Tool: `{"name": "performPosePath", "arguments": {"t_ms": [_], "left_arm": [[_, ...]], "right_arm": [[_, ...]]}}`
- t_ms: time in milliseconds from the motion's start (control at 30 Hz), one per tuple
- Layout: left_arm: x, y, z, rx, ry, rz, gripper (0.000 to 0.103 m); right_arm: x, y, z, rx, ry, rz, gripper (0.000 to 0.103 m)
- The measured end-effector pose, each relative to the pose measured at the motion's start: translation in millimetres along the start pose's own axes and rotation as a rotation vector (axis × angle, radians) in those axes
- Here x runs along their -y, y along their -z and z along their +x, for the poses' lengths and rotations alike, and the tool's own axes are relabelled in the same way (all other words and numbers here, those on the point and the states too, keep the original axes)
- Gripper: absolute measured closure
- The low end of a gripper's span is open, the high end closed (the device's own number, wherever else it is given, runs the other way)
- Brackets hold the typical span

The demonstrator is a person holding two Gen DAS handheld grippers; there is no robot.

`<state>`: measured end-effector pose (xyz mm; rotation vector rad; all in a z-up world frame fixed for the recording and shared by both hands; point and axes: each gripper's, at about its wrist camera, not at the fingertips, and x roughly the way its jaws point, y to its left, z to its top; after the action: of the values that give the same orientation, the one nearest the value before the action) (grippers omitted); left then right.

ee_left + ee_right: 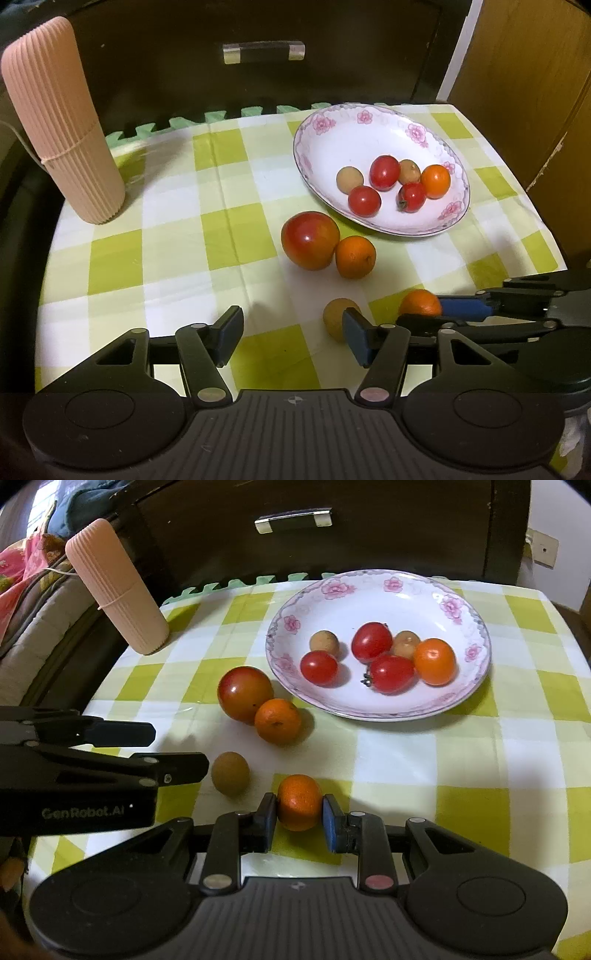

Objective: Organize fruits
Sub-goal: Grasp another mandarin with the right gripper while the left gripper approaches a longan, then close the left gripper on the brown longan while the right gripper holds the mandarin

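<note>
Orange tangerine between right gripper pads.

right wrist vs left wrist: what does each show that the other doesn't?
Right wrist only: both pads of the right gripper flanking the small orange, apparently touching it, plus bedding at far left. Left wrist only: the open left gripper with nothing between its pads. Both: plate holding six small fruits, apple touching another orange, loose brown fruit, pink ribbed container.
</note>
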<state>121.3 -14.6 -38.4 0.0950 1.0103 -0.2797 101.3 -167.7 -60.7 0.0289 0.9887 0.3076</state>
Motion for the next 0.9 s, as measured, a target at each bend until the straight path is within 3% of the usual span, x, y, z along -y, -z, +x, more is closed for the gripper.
{"name": "performPosePath", "arguments": {"t_ms": [300,533,733,900], "left_arm": [[2,-2,9,-0.017,0.06,-0.047,0.036],[22,0,24,-0.027,0.074,-0.016,0.039],[32,4,28,-0.004,0.027,0.037,0.05],[35,6,28,0.005,0.009,0.073,0.068]], "right_arm": [[12,7,-9,0.015,0.011,0.017,0.078],[18,9,-10,0.015,0.035,0.02,0.078],[18,9,-9,0.009,0.038,0.023,0.078],[15,9,-8,0.01,0.052,0.01,0.078]]}}
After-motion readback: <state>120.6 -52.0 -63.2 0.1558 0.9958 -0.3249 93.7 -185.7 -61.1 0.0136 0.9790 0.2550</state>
